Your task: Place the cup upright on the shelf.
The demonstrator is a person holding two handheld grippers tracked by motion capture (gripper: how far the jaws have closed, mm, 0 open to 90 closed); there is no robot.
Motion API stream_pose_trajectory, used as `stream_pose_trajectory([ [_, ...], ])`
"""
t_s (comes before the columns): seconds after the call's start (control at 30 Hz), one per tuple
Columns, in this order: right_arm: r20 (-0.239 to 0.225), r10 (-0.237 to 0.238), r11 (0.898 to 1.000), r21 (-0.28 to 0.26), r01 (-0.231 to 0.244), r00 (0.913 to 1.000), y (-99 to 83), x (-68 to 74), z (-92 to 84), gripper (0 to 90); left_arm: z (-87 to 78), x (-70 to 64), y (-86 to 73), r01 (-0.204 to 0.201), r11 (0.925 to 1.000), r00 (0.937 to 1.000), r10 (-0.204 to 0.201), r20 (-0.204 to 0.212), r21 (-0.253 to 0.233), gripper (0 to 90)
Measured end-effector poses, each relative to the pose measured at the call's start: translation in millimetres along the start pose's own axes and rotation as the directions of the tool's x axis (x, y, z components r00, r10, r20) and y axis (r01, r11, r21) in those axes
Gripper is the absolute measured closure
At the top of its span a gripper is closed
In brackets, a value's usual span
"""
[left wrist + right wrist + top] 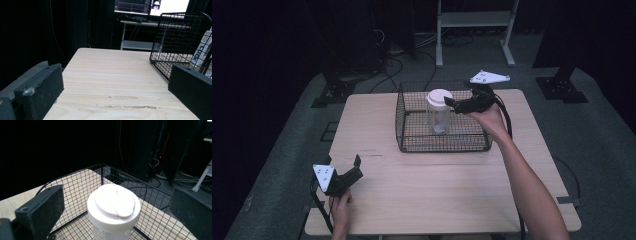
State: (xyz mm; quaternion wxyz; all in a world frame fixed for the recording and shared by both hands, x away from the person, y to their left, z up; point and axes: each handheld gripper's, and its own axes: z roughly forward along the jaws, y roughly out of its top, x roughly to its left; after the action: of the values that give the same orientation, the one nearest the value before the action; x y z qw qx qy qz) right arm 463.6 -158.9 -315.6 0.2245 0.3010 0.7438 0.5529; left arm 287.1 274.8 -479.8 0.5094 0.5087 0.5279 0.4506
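Jar (438, 111) upright inside wire basket (412, 142) on table (437, 190). Right gripper (455, 104) spread wide above basket rim, beside lid (113, 206). Left gripper (357, 167) gaping, empty, well apart. Left gripper view shows lettering on jar (203, 53).

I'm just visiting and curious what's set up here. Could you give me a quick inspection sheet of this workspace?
Surface: pale wooden table, a few scuffs.
Job's things: clear jar with white lid standing upright in the wire basket.
Clutter: nothing seen.
Grippers: right gripper open, level with the lid; left gripper open, over the table's near left corner.
Cables: one trails from each gripper; more lie on the floor behind.
Surroundings: dark room, white shelf frame, grey floor.
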Motion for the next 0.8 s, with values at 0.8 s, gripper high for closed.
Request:
stream_pose_trajectory([
  [0.8, -0.007, 0.005, 1.000, -0.014, -0.005, 1.0000, -13.6, 1.0, -38.1, 0.0, 0.3, -1.5, 0.0, -0.011, 0.9999, 0.9999, 0.011, -0.006, 0.008, 0.0],
])
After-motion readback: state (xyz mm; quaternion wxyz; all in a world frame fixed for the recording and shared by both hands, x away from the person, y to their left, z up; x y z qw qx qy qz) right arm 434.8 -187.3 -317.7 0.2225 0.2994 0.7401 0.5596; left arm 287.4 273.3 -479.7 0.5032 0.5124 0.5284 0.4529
